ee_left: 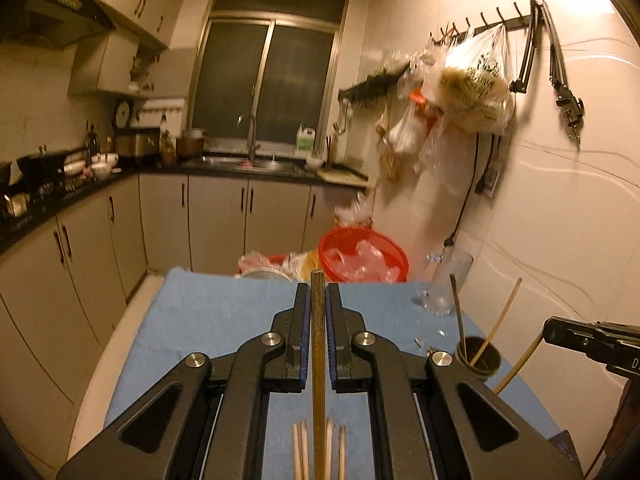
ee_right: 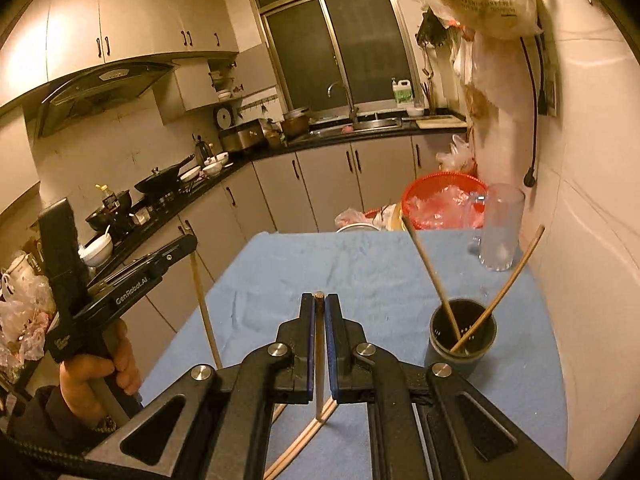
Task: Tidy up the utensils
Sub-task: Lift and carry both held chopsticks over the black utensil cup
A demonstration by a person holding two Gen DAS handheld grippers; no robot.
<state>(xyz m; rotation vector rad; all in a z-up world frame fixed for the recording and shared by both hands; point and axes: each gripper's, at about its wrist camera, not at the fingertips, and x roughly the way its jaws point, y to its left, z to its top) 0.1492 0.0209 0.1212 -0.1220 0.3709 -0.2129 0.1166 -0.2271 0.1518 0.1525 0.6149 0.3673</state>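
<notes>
Item one, my left claw [ee_left: 318,296]: pads pressed together on a dark chopstick [ee_left: 319,360] that runs straight up between the fingers, its square end poking just past the tips. Item two, my right claw [ee_right: 319,306]: likewise pinching a paler chopstick [ee_right: 319,360], its top end level with the fingertips and its lower end hanging just above the cloth. Item three, loose chopsticks [ee_left: 304,454] lying on the blue cloth [ee_left: 208,320] directly under my left claw, side by side; from the right wrist view I see a pair [ee_right: 304,440] running diagonally beneath that claw. Item four, the dark holder cup [ee_right: 462,334] on the bench, ahead and to the right of my right claw, already carrying two chopsticks [ee_right: 432,276] that lean apart in a V. Item five, a clear glass mug [ee_right: 500,228] at the far right of the bench near the wall, well beyond the cup. Item six, a red basket [ee_right: 440,200] of plastic past the far edge of the bench. The leaning sticks splay over the cup's mouth. In the right wrist view my left claw [ee_right: 188,242] sits off to the left, clear of the cup, its stick [ee_right: 204,304] pointing down beside the bench edge.
</notes>
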